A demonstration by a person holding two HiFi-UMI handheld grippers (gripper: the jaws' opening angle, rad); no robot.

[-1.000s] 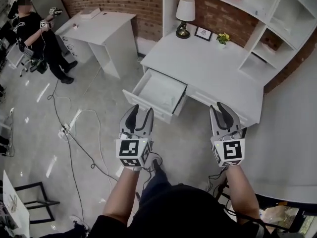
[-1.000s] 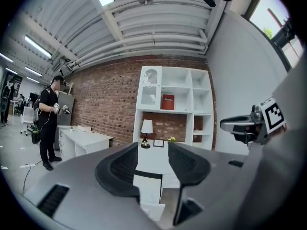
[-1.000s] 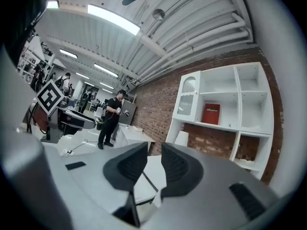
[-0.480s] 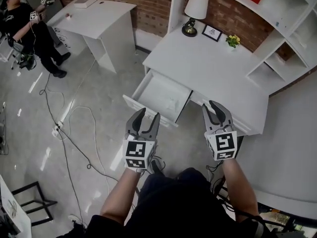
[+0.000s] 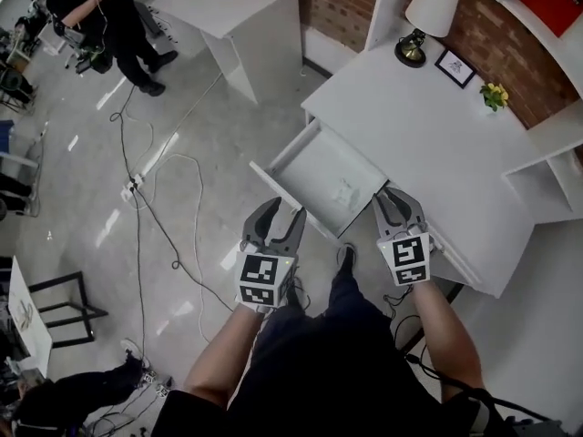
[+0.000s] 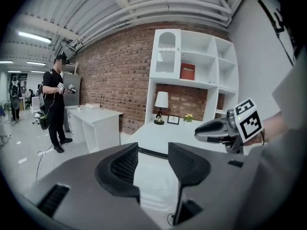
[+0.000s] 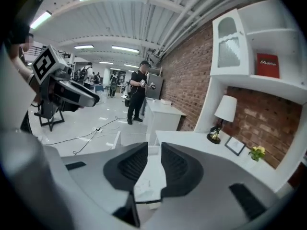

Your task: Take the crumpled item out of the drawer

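- Two grippers are held over the floor in front of the desk in the head view: left gripper and right gripper, both at the front edge of the open drawer.
- Crumpled item: small white wad lying inside the drawer, at the end nearest the right gripper, just ahead of its tips and not touched.
- On the desk top by the brick wall: lamp, picture frame, yellow flowers.
- Left gripper view: the left gripper's jaws stand apart with nothing between them. Bare white surface shows through the gap, and the right gripper is off to the right.
- Right gripper view: the right gripper's jaws are apart with a narrow gap and grip nothing. The crumpled item shows low in that gap, down in the drawer, clear of both pads.
- Person in black stands well off, beside a second white desk.
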